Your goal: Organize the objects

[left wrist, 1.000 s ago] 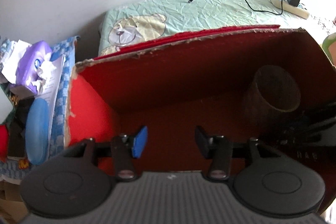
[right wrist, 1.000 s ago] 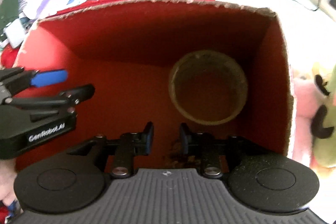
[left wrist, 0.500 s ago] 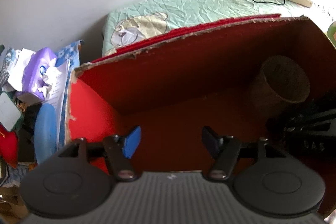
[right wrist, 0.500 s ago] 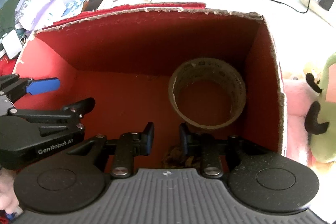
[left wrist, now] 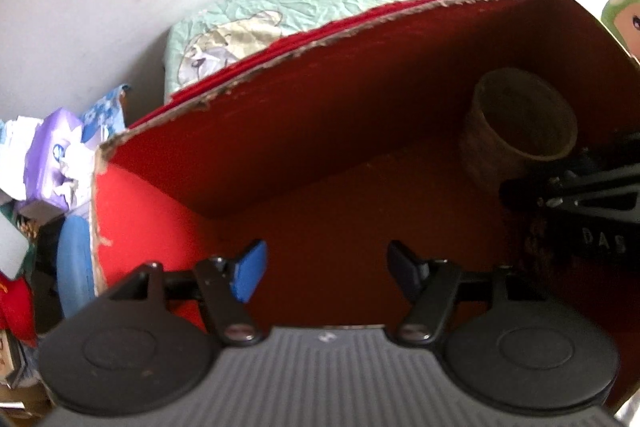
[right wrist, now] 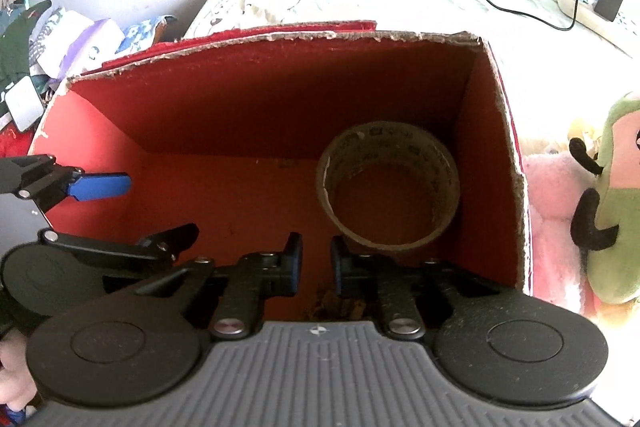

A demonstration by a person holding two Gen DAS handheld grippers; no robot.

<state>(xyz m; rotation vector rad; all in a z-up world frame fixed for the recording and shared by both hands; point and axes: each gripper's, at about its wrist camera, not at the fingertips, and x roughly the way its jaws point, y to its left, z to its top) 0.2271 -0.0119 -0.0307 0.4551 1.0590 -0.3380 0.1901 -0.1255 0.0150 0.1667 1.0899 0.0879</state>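
The tape roll (right wrist: pixel 388 187) lies on the floor of the red box (right wrist: pixel 248 99), near its right wall; print on the core is too small to read. The left gripper (left wrist: pixel 326 273) is spread wide and empty. The right gripper (right wrist: pixel 316 265) has a narrow gap, gripping nothing. Letters "DAB" show on the right gripper in the left view.

Tape roll (right wrist: pixel 388 187) on edge in red box (right wrist: pixel 492 163), right claw (right wrist: pixel 316 263) narrowly parted, empty.
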